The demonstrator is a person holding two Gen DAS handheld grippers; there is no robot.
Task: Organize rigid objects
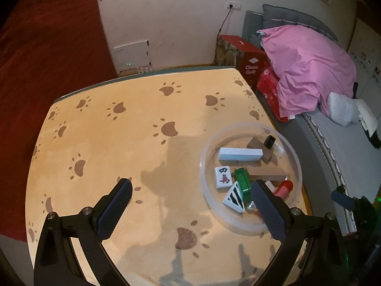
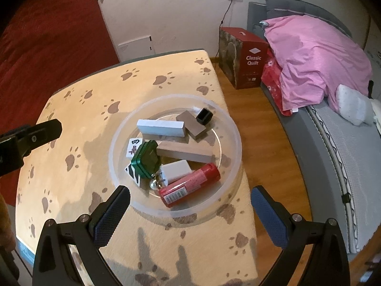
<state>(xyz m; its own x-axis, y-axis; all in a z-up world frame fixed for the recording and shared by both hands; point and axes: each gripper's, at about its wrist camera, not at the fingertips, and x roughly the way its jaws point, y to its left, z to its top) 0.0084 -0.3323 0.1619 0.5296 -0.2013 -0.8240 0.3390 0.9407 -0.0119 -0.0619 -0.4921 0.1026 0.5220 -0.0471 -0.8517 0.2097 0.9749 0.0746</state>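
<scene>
A: Worktop [image 2: 71,109], one, paw-print cover. On it, one clear round tray [image 2: 234,138], toward the right edge, near the bed [image 2: 352,157].

B: Contents of the tray?

A: White block [image 2: 160,127] at the back, a grey slab [image 2: 191,124] beside it, small black cube [image 2: 204,116] behind that. One long wooden block [image 2: 184,152] across the middle. Mahjong tile [image 1: 223,176] on the left, a green tin [image 2: 146,159] overlapping it, a striped triangular piece [image 1: 234,196] under the tin's front end. White adapter [image 2: 176,170], red can [image 2: 190,184] lying on its side at the front, small silver ball [image 2: 153,186] touching the can.

B: And the tools?

A: Left tool [image 1: 191,205]: fingers spread wide, holding nothing, above the worktop with its right finger over the tray's near rim. Right tool [image 2: 190,211]: likewise spread and empty, just in front of the tray.
</scene>
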